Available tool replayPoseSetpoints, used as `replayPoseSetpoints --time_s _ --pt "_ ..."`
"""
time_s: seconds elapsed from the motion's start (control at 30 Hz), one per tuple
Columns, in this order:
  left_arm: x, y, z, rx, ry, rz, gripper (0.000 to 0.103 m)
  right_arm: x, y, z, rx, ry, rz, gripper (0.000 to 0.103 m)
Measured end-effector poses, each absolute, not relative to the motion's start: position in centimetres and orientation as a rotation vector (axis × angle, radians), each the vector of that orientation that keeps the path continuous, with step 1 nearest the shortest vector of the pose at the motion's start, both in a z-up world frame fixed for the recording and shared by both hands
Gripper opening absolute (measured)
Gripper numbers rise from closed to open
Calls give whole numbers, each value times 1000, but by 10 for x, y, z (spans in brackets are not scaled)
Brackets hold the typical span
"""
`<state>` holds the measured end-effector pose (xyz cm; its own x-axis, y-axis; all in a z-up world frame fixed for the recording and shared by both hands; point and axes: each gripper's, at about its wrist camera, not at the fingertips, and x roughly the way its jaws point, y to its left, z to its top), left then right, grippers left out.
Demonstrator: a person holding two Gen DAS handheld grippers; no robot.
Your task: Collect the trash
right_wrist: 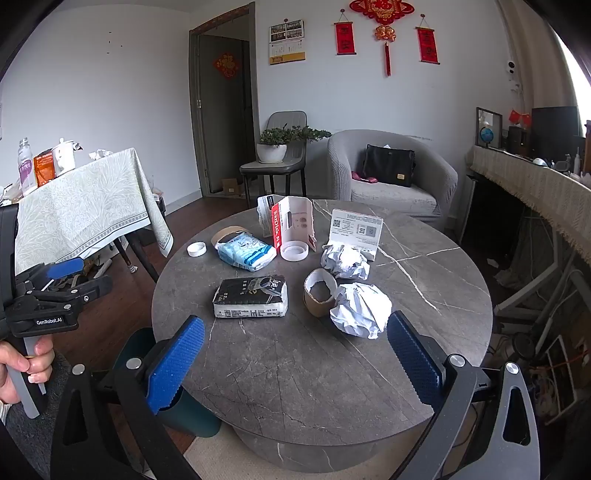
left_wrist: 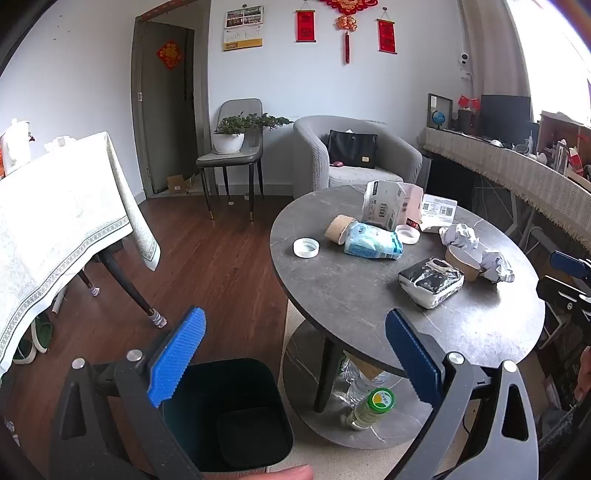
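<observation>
1. Round grey marble-look table (right_wrist: 295, 369), low, on a drum base; wooden floor (left_wrist: 207, 266) to its left; a tablecloth-covered table (right_wrist: 85, 210) at far left.
2. Far side of the room: white wall with red hangings (right_wrist: 384, 26); grey armchair (right_wrist: 391, 177) holding a black bag (right_wrist: 388, 166); grey chair (right_wrist: 280, 162) bearing a potted plant (right_wrist: 273, 146); long cloth-draped counter (right_wrist: 535, 177) at right.
3. Trash on the table top: two crumpled paper balls (right_wrist: 360, 310), one near right, one further back; a brown paper cup (right_wrist: 319, 297) on its side just beside the nearer ball; a black-and-white packet (right_wrist: 251, 297) near centre; a light blue packet (right_wrist: 245, 253) further back, touching a tape roll (right_wrist: 225, 234); a white lid (right_wrist: 195, 249) at far left; opened cardboard packaging (right_wrist: 291, 221) upright at the far edge.
4. Dark bin (left_wrist: 229, 413) on the floor, near left of the table, open-topped.
5. Left gripper (left_wrist: 295, 365): jaws spread wide, empty, above the bin and the table's near edge.
6. Right gripper (right_wrist: 295, 365): jaws spread wide, empty, over bare table top, touching nothing; the nearer paper ball lies just beside its right finger.
</observation>
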<state>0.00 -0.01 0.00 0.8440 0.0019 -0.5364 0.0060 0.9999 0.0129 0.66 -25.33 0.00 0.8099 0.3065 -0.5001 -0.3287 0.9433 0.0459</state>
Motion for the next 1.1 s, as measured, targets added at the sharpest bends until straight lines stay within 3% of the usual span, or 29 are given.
replayPoseSetpoints --time_s 1.1 --pt "0 1 0 14 568 -4 100 6 -252 1 -42 526 341 100"
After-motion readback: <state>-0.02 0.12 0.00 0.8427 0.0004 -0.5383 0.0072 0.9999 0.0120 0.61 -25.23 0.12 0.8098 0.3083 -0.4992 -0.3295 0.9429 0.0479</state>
